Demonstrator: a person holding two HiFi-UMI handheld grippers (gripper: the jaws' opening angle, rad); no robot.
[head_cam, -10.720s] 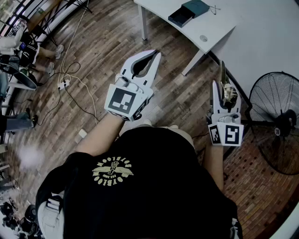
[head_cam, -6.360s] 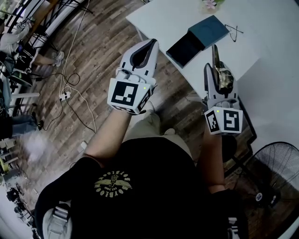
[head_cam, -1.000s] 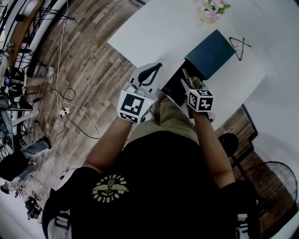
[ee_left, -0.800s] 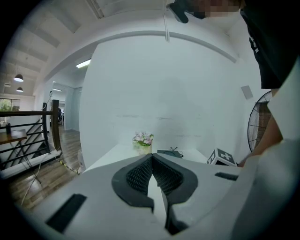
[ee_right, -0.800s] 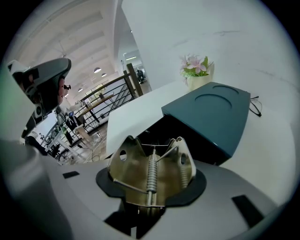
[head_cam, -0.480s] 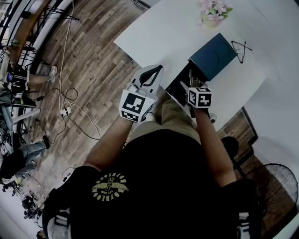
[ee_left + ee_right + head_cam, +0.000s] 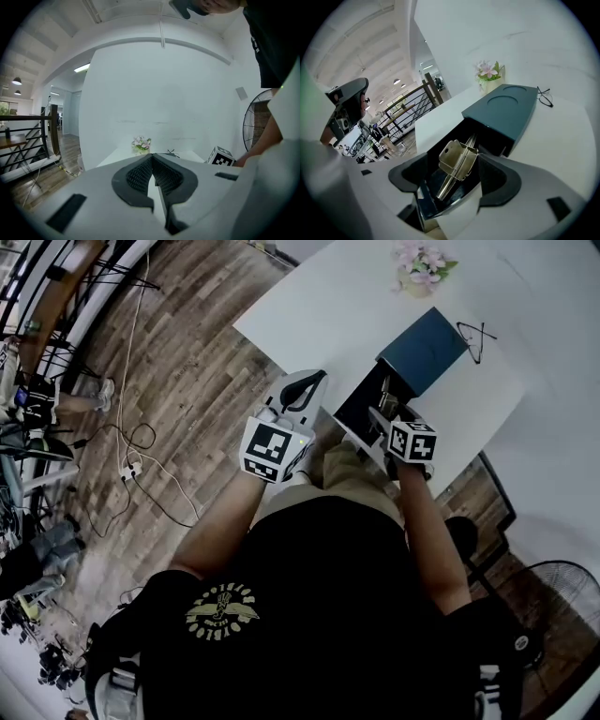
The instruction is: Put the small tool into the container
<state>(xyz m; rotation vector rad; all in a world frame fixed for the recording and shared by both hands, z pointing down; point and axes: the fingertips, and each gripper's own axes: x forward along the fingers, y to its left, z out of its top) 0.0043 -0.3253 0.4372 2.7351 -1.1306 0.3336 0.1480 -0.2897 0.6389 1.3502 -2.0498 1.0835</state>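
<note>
A dark teal box (image 7: pixel 427 348) lies on the white table (image 7: pixel 328 306) with its black drawer (image 7: pixel 359 409) pulled out toward me. My right gripper (image 7: pixel 382 401) hangs over that drawer, and its jaws have just been opening. A small brass spring tool (image 7: pixel 457 164) lies between the wide jaws, down in the drawer (image 7: pixel 485 136), with no pad pressing on it. In the right gripper view the box (image 7: pixel 511 110) is just behind the tool. My left gripper (image 7: pixel 314 381) is shut and empty beside the drawer's left; its tips (image 7: pixel 152 159) meet.
A pot of pink flowers (image 7: pixel 417 261) and a pair of glasses (image 7: pixel 473 334) lie beyond the box. The table's near edge (image 7: pixel 281 348) borders wooden floor with cables (image 7: pixel 141 437). A standing fan (image 7: pixel 562 587) is at the right.
Since the oldest frames I carried the tool in the right gripper up to the table. In the last second its jaws spread apart over the drawer, and both grippers shifted slightly.
</note>
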